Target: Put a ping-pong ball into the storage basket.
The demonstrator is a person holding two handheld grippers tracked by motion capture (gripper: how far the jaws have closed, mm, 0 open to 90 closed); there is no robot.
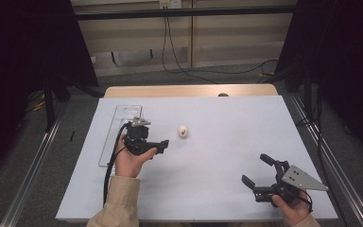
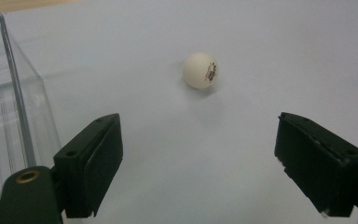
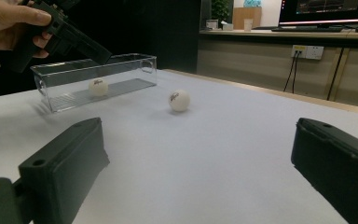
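1. Plainly, I am looking at a small white table-tennis ball with a dark printed logo (image 2: pixel 201 70), lying loose on the white table sheet (image 1: pixel 227 142), a little ahead of my left gripper (image 1: pixel 164 144) and just beside the clear plastic rectangular box (image 1: pixel 118 135).
2. I am judging this ball as very light, hollow and stiff, with a smooth skin that is likely to slip or roll at the slightest nudge; a hard pinch could dent it, so I am planning a gentle squeeze.
3. I am aiming to take it across its widest part, one pad on each side and level with its middle, since a hold higher or lower would probably squirt it out.
4. I am seeing, in the left gripper view, the two black jaws standing wide apart with nothing between them, the ball ahead of them and slightly left of the gap's centre; no pad is touching it.
5. I am noting the box's clear wall close by the left jaw, so I am expecting little room on that side during the approach.
6. I am also seeing a second white ball (image 3: pixel 98 87) already lying inside that box in the right gripper view.
7. I am holding my right gripper (image 1: pixel 255 171) well apart from the ball, near the table's front edge, with its jaws spread and empty.
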